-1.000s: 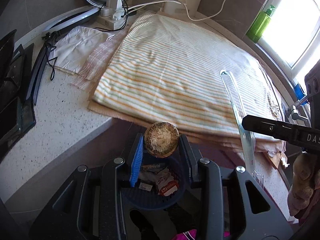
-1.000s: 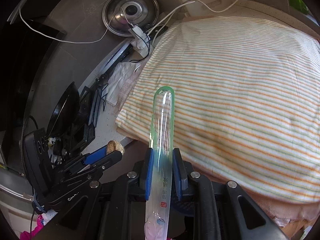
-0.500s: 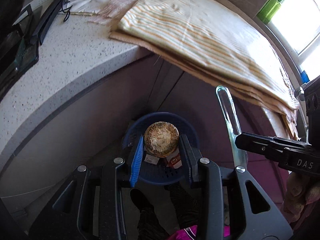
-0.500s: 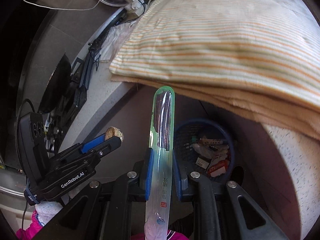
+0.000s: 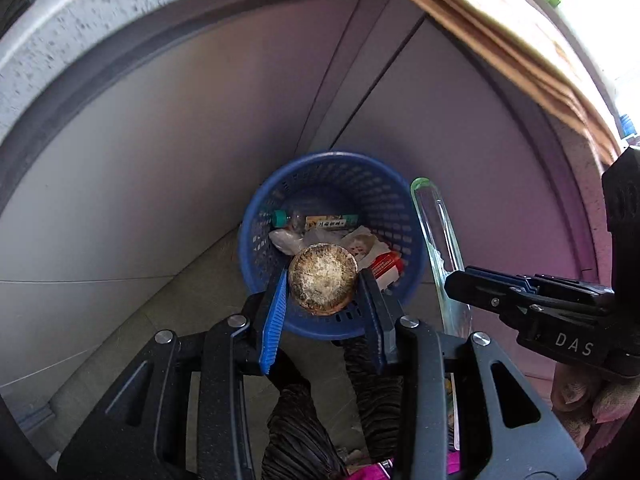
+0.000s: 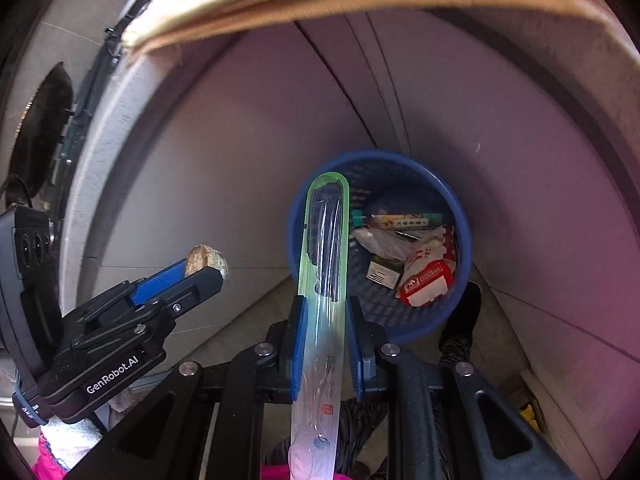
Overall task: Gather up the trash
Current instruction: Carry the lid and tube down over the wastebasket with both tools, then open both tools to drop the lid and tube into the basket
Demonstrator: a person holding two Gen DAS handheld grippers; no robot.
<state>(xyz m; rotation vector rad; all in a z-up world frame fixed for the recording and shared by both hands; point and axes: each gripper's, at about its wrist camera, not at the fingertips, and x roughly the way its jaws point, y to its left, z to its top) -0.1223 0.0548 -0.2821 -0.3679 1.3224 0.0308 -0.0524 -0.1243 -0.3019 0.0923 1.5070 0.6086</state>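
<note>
Both hands have dropped from the counter (image 5: 60, 40) toward the blue wastebasket (image 5: 256, 248) on the floor. Left hand-held gripper (image 5: 323, 280) pinches a round crusty disc (image 5: 323, 280) above its rim; right hand-held gripper (image 6: 322, 312) clamps a clear plastic sleeve (image 6: 324, 248) (both ready, I'd judge, to drop).

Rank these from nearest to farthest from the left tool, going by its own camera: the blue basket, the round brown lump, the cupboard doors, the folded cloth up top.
1. The round brown lump, clamped between the left tool's fingers.
2. The blue basket, just below and beyond the lump, on the floor.
3. The cupboard doors, behind the basket.
4. The folded cloth, overhead at the upper right, on the counter edge.
</note>
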